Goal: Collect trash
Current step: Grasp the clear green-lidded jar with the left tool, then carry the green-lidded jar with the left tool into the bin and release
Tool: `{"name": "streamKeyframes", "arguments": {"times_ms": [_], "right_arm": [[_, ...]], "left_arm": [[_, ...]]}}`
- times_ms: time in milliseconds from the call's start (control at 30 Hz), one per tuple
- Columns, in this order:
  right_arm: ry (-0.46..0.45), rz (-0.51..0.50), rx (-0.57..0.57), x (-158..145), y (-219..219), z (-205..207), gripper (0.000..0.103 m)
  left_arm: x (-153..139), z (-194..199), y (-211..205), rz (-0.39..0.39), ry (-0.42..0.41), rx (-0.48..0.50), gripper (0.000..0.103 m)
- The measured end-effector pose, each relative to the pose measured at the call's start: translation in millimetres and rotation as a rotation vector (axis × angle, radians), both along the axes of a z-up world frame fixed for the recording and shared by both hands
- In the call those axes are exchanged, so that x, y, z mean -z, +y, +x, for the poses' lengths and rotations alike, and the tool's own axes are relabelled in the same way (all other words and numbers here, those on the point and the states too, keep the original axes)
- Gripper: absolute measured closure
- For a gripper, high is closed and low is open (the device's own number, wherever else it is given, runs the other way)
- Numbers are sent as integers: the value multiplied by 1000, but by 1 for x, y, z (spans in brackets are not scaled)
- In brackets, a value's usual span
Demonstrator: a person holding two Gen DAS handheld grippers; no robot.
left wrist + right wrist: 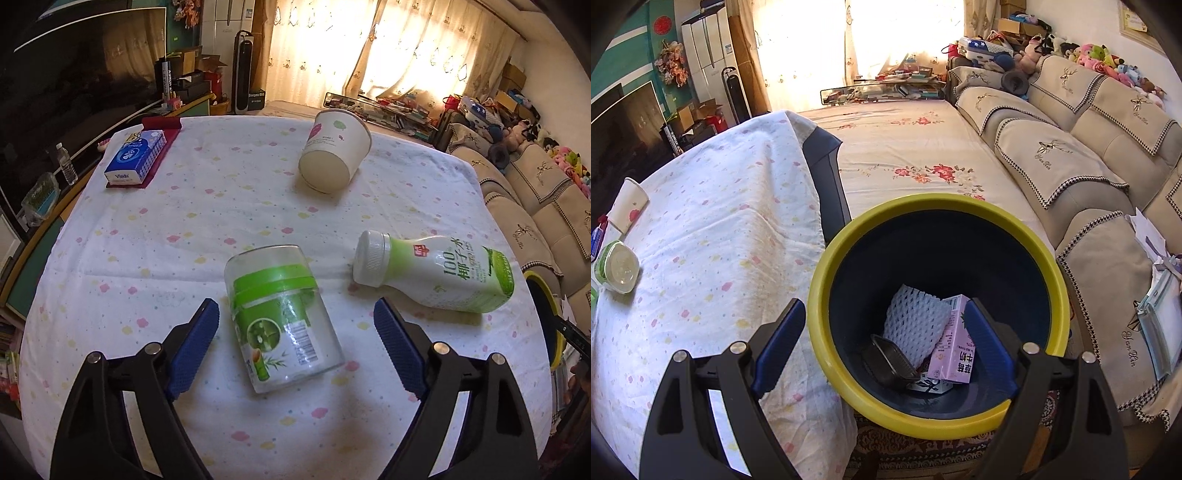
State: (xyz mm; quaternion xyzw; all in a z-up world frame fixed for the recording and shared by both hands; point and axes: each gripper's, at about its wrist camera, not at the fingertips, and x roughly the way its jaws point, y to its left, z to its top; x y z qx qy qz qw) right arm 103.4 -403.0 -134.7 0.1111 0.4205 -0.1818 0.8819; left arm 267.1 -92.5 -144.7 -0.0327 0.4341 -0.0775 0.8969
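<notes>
In the left wrist view a clear plastic jar with a green label [282, 317] lies on its side on the table. My left gripper [295, 314] is open, its blue pads on either side of the jar, not touching it. A green-and-white coconut drink bottle [436, 273] lies to the right, and a paper cup [334, 151] lies on its side farther back. In the right wrist view my right gripper [884, 314] is open and empty over a yellow-rimmed dark bin [842, 254]. The bin holds a white foam net [912, 321], a pink milk carton [955, 347] and a black tray [890, 360].
A blue tissue pack [135, 157] sits on a red cloth at the table's far left. The bin's rim shows at the table's right edge [546, 299]. A beige sofa [1071, 155] and a floral-covered bed [905, 147] lie beyond the bin. The cup [628, 205] and bottle [618, 266] show on the table.
</notes>
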Motion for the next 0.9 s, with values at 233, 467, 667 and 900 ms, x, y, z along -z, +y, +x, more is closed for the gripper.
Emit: {"name": "streamKeyframes", "arguments": {"times_ms": [233, 467, 667, 900], "right_arm": [[0, -1, -10, -1, 3, 0, 20], [0, -5, -24, -5, 10, 1, 20], [2, -6, -34, -6, 13, 1, 20], [-10, -6, -37, -11, 14, -3, 20]], "left_arm": [[5, 10, -1, 35, 19, -2, 31], [11, 14, 5, 25, 42, -1, 48], [10, 6, 3, 24, 37, 35, 49], [-9, -26, -15, 20, 1, 129, 49]]}}
